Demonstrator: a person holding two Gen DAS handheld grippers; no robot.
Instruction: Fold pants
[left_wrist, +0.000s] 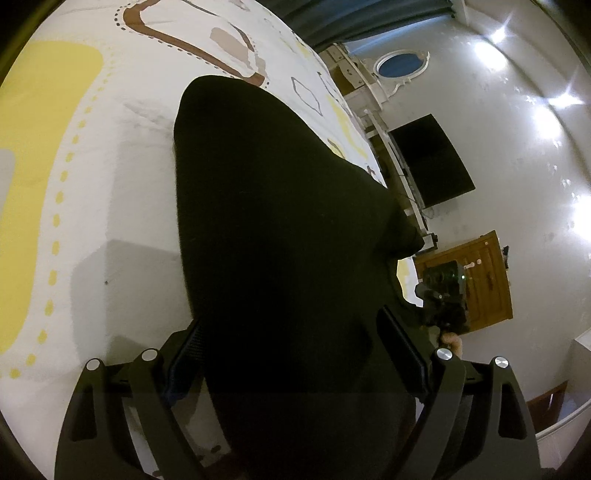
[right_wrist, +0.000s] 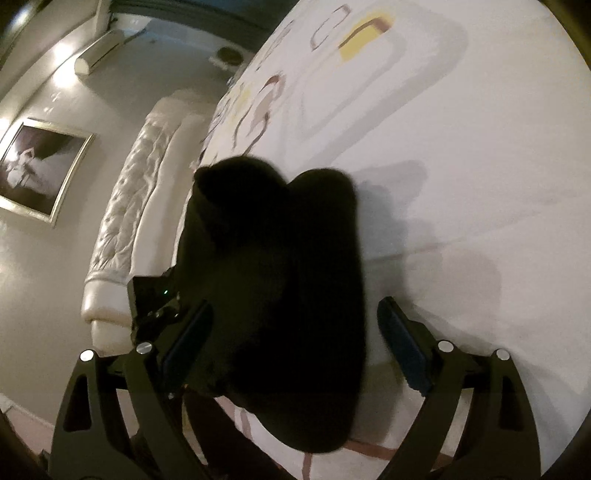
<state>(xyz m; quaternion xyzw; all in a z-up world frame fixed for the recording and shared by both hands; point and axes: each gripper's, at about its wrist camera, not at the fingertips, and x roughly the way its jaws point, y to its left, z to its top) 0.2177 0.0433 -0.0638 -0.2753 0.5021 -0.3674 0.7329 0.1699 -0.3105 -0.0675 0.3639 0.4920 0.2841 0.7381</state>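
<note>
The black pants (left_wrist: 280, 221) lie on the bed (left_wrist: 110, 184) – spread flat for folding. The left hand-held gripper (left_wrist: 291, 354) straddles the cloth, its grip seemingly slack but hard to tell; the right hand-held gripper (right_wrist: 295, 347) stands wide apart – 1 pad clear of the cloth.

black pants (left_wrist: 280, 229) on a white bedsheet (left_wrist: 122, 192) patterned yellow and brown.

No readable text, label or number anywhere.

The pants (left_wrist: 280, 229) lie on the bed (left_wrist: 110, 177), reaching from its near edge toward the middle. In the right wrist view they lie near the bed's left edge, with the headboard (right_wrist: 125, 221) beyond that edge.
</note>
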